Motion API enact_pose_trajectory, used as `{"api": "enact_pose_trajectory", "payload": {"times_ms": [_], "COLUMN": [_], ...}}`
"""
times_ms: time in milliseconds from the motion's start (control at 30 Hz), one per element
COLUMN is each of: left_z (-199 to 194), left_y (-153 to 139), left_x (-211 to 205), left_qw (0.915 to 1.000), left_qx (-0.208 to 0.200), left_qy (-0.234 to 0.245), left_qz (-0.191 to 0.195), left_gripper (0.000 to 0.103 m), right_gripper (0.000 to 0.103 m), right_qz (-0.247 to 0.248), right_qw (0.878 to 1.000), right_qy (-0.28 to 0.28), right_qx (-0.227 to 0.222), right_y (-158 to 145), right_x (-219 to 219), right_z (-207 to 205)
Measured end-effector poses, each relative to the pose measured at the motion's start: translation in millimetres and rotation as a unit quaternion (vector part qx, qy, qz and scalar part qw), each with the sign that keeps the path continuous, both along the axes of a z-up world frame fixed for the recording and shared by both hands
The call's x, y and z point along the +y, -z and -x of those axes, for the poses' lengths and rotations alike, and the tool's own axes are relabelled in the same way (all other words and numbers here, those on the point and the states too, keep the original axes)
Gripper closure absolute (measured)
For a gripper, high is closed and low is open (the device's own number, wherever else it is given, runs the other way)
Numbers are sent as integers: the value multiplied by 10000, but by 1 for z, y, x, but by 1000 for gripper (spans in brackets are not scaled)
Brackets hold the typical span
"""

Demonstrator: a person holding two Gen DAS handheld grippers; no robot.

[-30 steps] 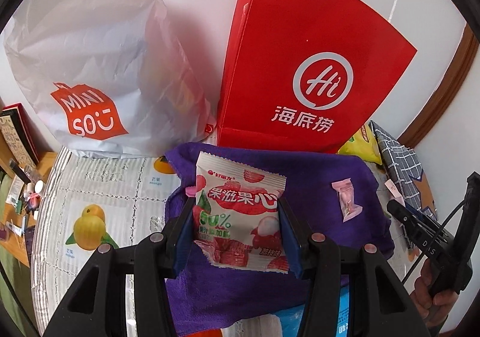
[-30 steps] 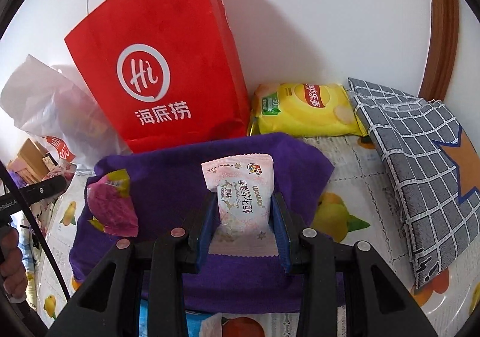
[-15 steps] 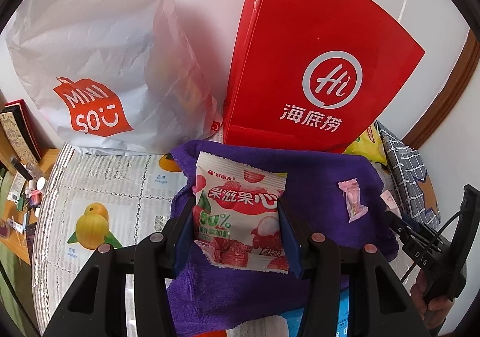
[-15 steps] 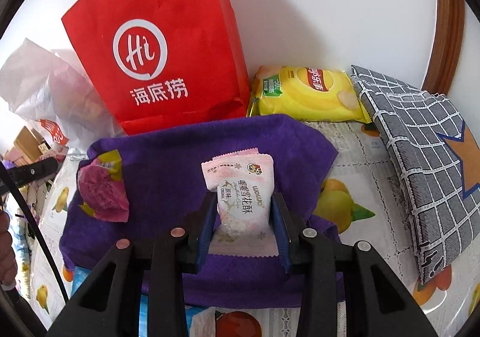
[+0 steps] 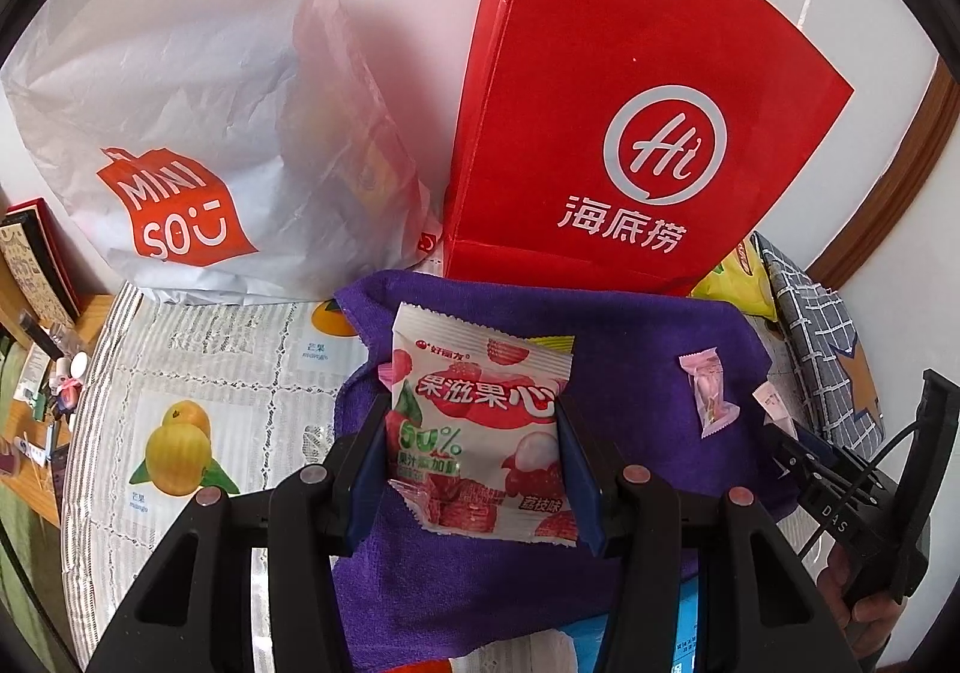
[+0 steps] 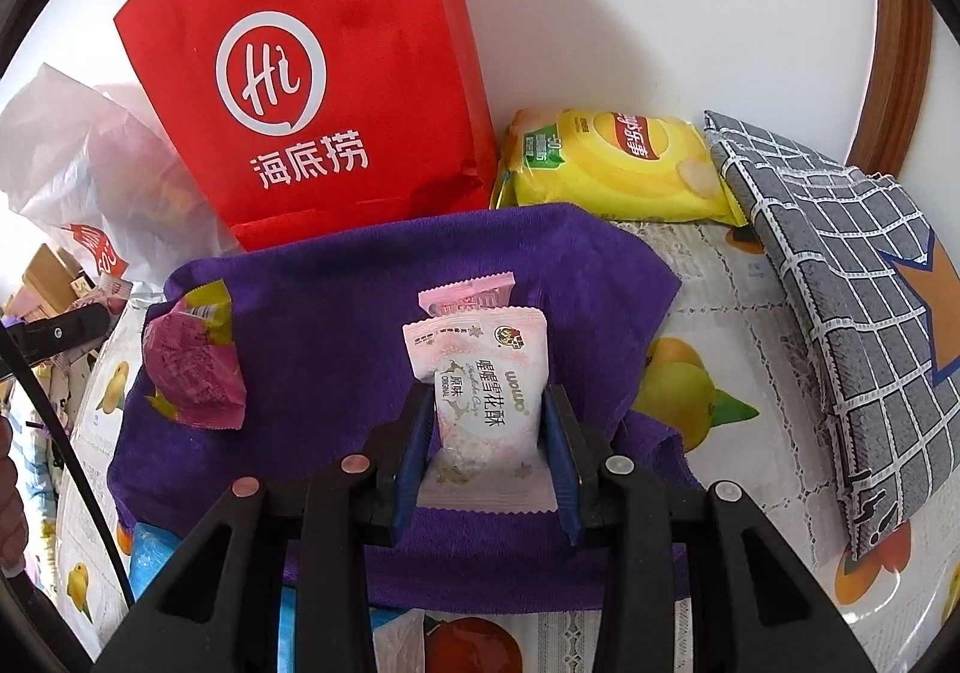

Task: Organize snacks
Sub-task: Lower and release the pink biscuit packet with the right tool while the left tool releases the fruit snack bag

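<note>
My left gripper [image 5: 474,451]: it squeezes the lychee snack pack [image 5: 480,427] from both sides, and the pack stands up between the blue pads.
My right gripper [image 6: 487,451]: it is closed on a small pink snack packet [image 6: 480,385] that stands up too.
Lychee snack pack: white and pink, with red fruit on it, held over the purple towel [image 5: 630,391].
Pink snack packet: held over the same towel, right in front of another pink packet [image 6: 468,295] that lies on it.
Wrapped pink candy [image 5: 708,391]: it lies on the towel, off to the right in my left camera.
Purple towel: it is spread on the table with the fruit cloth [image 5: 198,373].
Red paper bag [image 5: 630,103]: it stands at the wall, just behind the towel.
White bag [image 5: 180,91]: it is crinkly and sits beside the red bag.
Yellow chip bag [image 6: 612,163]: it lies by the wall, next to the red bag.
Grey checked cloth [image 6: 840,265]: it lies folded at the right side of the table.
</note>
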State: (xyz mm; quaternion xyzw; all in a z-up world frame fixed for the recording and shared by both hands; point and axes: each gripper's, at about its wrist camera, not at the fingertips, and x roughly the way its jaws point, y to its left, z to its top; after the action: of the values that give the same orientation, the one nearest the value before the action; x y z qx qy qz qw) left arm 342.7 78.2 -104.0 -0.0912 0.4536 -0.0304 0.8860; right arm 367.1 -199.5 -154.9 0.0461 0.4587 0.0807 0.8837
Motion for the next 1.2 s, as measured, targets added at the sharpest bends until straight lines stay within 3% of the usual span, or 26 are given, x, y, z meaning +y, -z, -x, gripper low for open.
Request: {"api": "enact_pose_trajectory", "payload": {"times_ms": [1200], "left_z": [-7], "left_y": [21], "left_x": [-23], "left_qw": [9982], "left_qx": [417], "left_qy": [276], "left_qz": [-339], "left_gripper": [54], "right_gripper": [66], "right_qz": [379], "right_qw": [9991], "right_qy": [-58], "right_qx": [172], "right_y": [10], "right_x": [4], "right_z": [-1]}}
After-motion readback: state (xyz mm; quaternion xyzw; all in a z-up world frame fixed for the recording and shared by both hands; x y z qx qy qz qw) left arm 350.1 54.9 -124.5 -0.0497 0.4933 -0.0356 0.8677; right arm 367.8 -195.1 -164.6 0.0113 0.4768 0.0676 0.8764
